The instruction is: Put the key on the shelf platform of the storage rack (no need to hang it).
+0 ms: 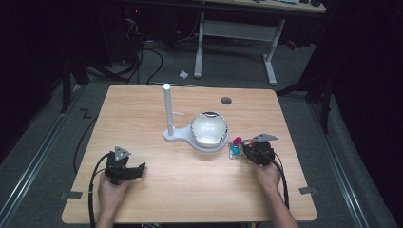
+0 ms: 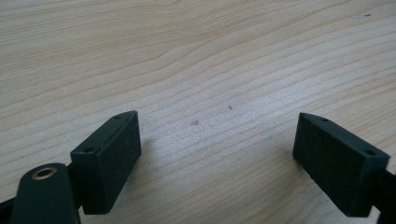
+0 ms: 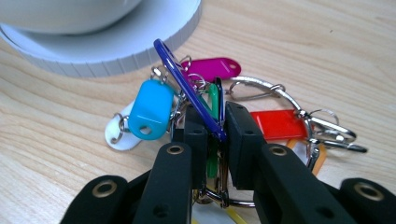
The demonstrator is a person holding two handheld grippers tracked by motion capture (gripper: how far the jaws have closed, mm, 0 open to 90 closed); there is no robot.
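A bunch of coloured plastic key tags on a metal ring [image 3: 219, 112] is shown lying on the pale wooden table [image 1: 190, 190], just beside the round white base of a stand [image 3: 140, 51] that bears a white bowl [image 1: 209, 128] and an upright white post [image 1: 167, 109]. The right gripper [image 3: 217, 128] is closed on the bunch: a dark blue tag [image 3: 187, 84] and a green tag [image 3: 212, 100] are pinched between its pads, while a light blue tag [image 3: 150, 109], a magenta tag [image 3: 212, 67] and a red tag [image 3: 275, 123] hang loose around them.

For the step in hand, judged to be the lifting of the bunch, the grip should be kept firm and the rise kept straight and slow, so that the thin tags are not slid out and the trailing ring is not caught on the stand's base.

The right hand [image 1: 267, 176] is held low near the table's right edge, its gripper pointed forward and left toward the stand. The left gripper [image 1: 124, 168] is rested well apart at the near left, its jaws spread wide over bare wood with nothing between them.
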